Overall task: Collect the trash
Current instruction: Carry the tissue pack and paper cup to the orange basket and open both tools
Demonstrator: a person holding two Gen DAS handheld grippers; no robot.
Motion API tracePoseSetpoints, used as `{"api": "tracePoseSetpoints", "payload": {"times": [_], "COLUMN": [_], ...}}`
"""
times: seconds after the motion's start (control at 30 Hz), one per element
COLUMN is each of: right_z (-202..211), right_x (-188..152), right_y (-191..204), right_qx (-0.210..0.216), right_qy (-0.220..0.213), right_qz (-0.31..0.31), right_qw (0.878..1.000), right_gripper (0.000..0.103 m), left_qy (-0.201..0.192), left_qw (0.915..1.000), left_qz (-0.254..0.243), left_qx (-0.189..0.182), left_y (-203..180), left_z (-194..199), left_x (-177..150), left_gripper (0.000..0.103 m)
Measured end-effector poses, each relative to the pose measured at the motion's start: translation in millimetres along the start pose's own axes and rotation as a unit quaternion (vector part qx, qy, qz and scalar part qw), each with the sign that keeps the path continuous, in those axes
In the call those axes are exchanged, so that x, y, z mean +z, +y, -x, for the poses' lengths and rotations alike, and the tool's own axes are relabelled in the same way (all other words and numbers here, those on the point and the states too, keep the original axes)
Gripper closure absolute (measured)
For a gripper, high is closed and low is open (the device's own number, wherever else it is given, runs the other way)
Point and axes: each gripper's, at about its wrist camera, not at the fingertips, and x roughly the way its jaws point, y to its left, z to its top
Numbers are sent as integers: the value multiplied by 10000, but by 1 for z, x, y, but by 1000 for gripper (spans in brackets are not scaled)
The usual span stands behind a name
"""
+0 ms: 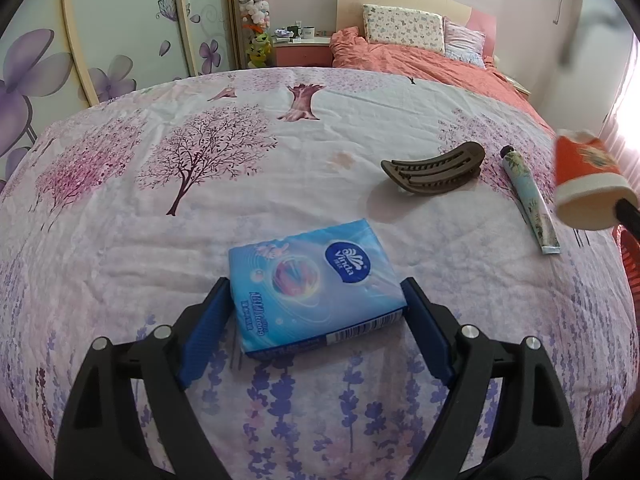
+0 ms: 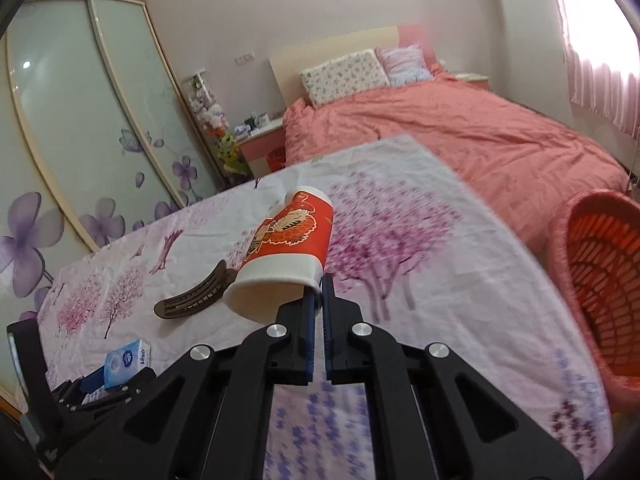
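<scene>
My right gripper [image 2: 319, 292] is shut on the rim of a red and white paper cup [image 2: 286, 248] and holds it on its side above the floral tablecloth; the cup also shows at the right edge of the left wrist view [image 1: 588, 182]. A red woven basket [image 2: 600, 280] stands to the right of the table. My left gripper [image 1: 316, 300] is open, its blue pads [image 1: 208, 328] on either side of a blue Vinda tissue pack [image 1: 312, 284] that lies on the cloth. I cannot tell whether the pads touch the pack.
A brown hair claw clip [image 1: 434, 172] and a slim tube [image 1: 528, 200] lie on the cloth [image 1: 200, 200] at the right. A bed with a coral duvet [image 2: 460, 136] stands behind the table, a sliding wardrobe [image 2: 80, 120] to the left.
</scene>
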Motion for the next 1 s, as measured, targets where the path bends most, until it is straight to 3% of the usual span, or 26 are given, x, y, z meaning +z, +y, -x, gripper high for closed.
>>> {"api": "tracePoseSetpoints", "payload": {"times": [0.13,0.33,0.53,0.77,1.0], "right_z": [17,38,52,78,107], "right_x": [-4,-12,-15,-17,-14], "right_y": [-17,-50,-67,-80,-98], "right_qx": [-233,-490,-558,-608,-728], "right_qy": [-143,-207,-245,-505,-824], "right_qz": [28,-150,-244,-201,-228], "right_qw": [9996,9985,9978,9967,9937], "right_gripper": [99,99,99,99,99], "left_qy": [-14,-127,-268,-456,-811], "left_qw": [10000,9994,9994,9980,9909], "left_qz": [-16,77,-64,-319,-757], "left_qx": [30,-318,-230,-295,-769], "left_y": [0,4,-2,-29,-85], "left_z": [2,11,19,42,84], "left_x": [-1,-6,-8,-4,2], "left_gripper": [23,25,26,26,26]}}
